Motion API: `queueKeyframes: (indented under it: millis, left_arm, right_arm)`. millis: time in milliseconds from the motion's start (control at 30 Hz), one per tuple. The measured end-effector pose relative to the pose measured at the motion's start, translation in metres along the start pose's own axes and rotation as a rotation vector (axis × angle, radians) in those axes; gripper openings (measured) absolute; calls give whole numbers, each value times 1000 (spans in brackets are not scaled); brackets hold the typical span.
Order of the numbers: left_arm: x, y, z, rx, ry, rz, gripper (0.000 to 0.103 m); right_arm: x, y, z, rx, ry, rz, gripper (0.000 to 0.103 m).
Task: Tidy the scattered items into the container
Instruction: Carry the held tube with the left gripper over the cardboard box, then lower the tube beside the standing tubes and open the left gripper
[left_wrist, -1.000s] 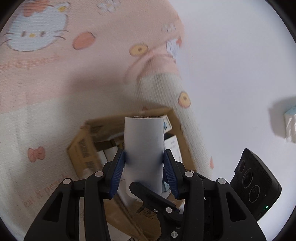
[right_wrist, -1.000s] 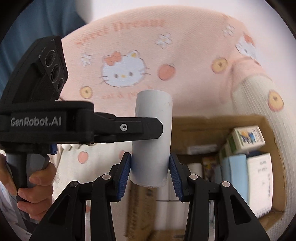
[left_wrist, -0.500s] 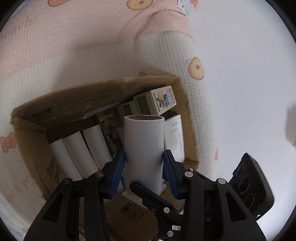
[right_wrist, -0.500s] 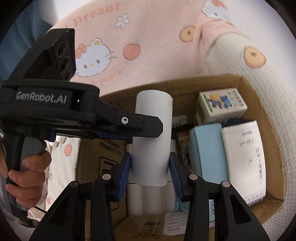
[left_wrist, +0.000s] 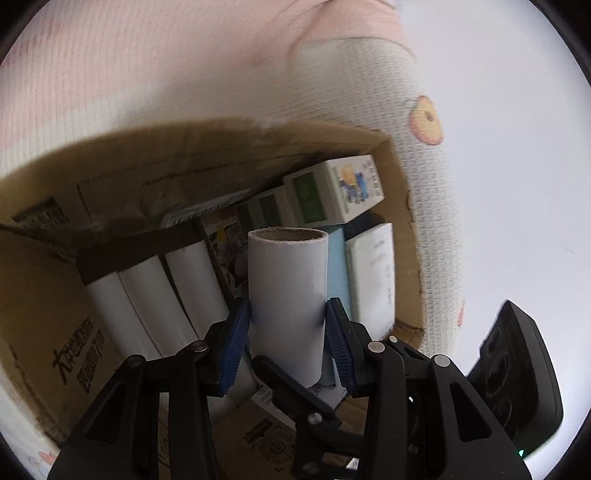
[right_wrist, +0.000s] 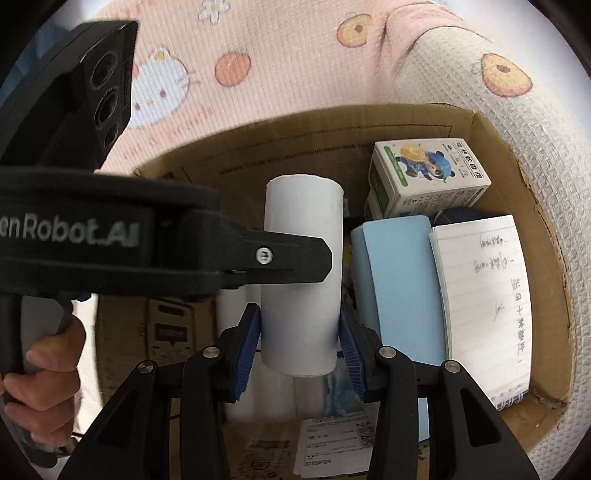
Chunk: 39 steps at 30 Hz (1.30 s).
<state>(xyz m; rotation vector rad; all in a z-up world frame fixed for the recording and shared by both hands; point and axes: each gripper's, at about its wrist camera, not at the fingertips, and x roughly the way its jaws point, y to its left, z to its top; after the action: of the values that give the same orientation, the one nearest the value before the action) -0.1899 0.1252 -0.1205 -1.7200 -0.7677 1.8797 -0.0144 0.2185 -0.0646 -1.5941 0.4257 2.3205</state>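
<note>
Both grippers clamp the same white roll (left_wrist: 288, 302), held upright over the open cardboard box (right_wrist: 480, 125); the left gripper (left_wrist: 288, 343) pinches it between blue pads (left_wrist: 234, 339), and the right gripper (right_wrist: 300, 347) pinches it lower down, its own pads (right_wrist: 246, 350) pressed to the roll's sides (in the right wrist view the left gripper's black finger crosses in front of the roll). Inside the box lie three more white rolls (left_wrist: 147, 295) side by side at the left, a small carton (right_wrist: 428, 177) at the far right corner, a blue pad (right_wrist: 402, 288) and a lined notebook (right_wrist: 484, 306) beside it; the box sits on a pink cartoon blanket (right_wrist: 280, 55).
</note>
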Motion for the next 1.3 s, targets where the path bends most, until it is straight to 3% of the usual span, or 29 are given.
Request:
queueKeyframes:
  millis: [400,567,633,767,867,967,1100,1300]
  left_arm:
    - [11,-1,3,-7,4,30,46]
    - [17,3,8,-40,-4,71,46]
    - [17,3,9,-52,-18,108,46]
    - [22,9,12,-120,-19,93,46]
    - [31,16,15,-155,-10,148,46]
    - [36,21,17,-170,-42,194,46]
    - [35,22,18,-183,-69,164,46]
    - [29,26,18,-210,-94,195,46]
  right_arm:
    - [-5,-9,8,15,-4,-6,41]
    - [-29,-21,8,23,-46,-74,42]
    - [-36,-22,5,11,-53,-122,42]
    - [-42,-20,-2,-34,-65,-231,42]
    - [-36,-16,4,-75,-63,-292,42]
    - [-35,-9,-2,-114,-62,-316,42]
    - [-32,-4,-10,-160,-61,-316,42]
    - [-30,-11,-10,-164,-43,-353,42]
